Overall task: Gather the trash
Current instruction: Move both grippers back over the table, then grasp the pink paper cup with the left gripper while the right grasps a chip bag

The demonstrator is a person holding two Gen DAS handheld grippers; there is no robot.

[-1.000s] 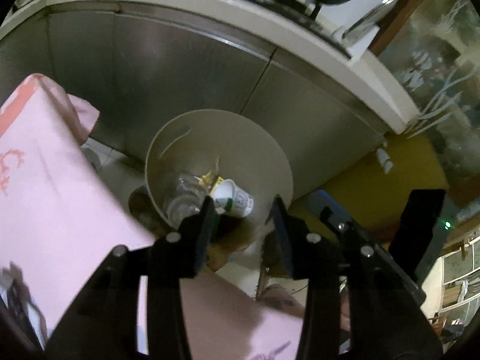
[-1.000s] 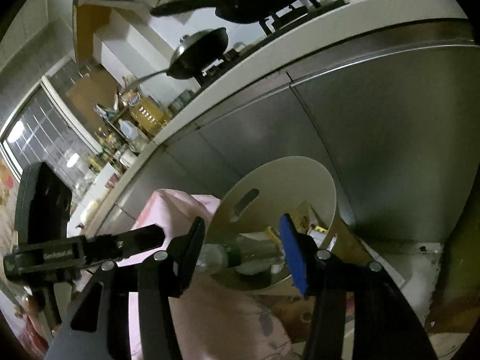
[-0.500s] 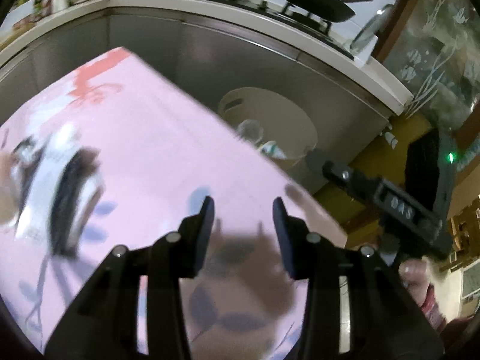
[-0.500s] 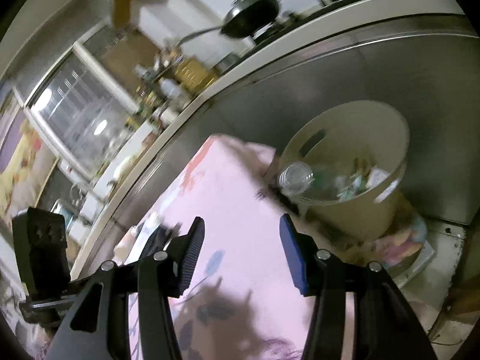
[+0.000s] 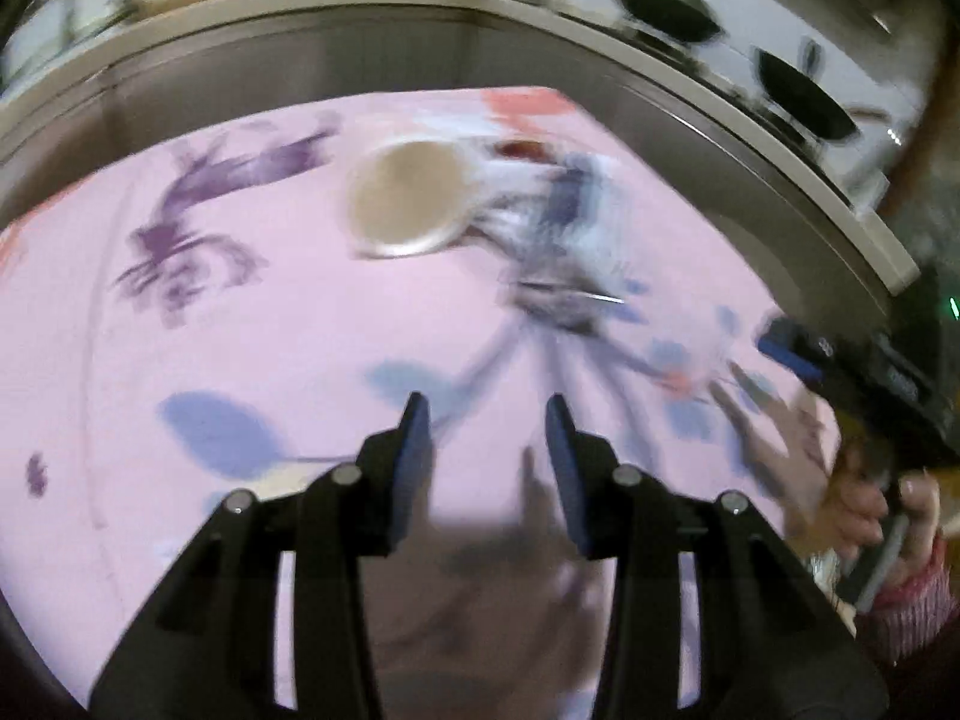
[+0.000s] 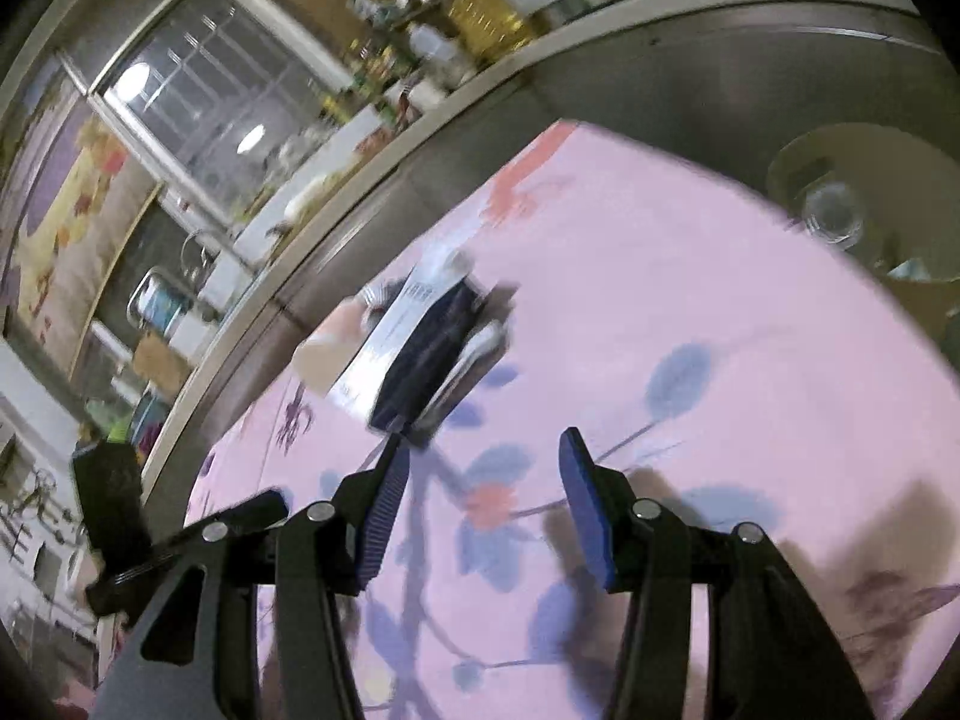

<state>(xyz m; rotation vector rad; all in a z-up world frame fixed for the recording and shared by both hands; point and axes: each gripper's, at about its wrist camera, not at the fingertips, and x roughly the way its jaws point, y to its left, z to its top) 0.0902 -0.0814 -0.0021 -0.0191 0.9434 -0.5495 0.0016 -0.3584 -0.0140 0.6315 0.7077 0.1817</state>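
Note:
A paper cup (image 5: 408, 204) lies on its side on the pink flowered tablecloth (image 5: 240, 312), its mouth facing me. Right of it lies a blurred white and dark blue carton (image 5: 558, 252). My left gripper (image 5: 486, 405) hovers open over the cloth short of both, with nothing between its fingers. In the right wrist view the same carton (image 6: 420, 348) lies just beyond my right gripper (image 6: 485, 444), which is open and empty. The cup (image 6: 324, 354) shows behind the carton. A round beige bin (image 6: 870, 192) stands off the table's far right, a clear plastic bottle (image 6: 831, 216) in it.
A steel-fronted kitchen counter (image 5: 420, 42) curves behind the table, with black pans (image 5: 666, 0) on the stove. Jars and bottles (image 6: 456, 30) crowd the counter near a window. A hand (image 5: 864, 510) in a red striped sleeve holds the right gripper at the table's right edge.
Both views have swung from the bin to the pink table. The bin has slid out of the left wrist view and to the right wrist view's corner. Cup and carton came into view.

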